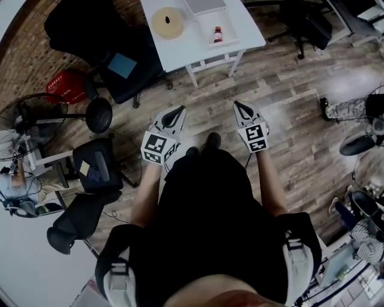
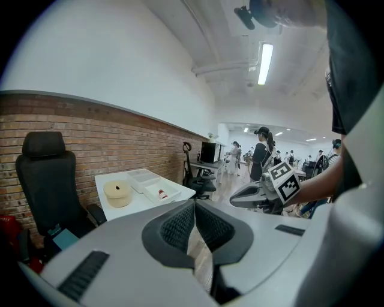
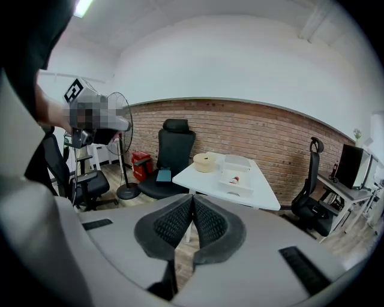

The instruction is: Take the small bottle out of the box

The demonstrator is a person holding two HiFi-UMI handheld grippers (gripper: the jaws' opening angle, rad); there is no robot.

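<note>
The small bottle, reddish-brown with a white cap, stands in a shallow white box on a white table some way ahead of me. Both gripper views show it far off: the bottle in its box, and the bottle in the box. My left gripper and right gripper hang side by side over the wooden floor, well short of the table. Each is shut with nothing between the pads, as seen at the left gripper and the right gripper.
A round beige lidded pot and a second clear box share the table. A black office chair, a red crate and a standing fan lie to the left. Another black chair stands right of the table.
</note>
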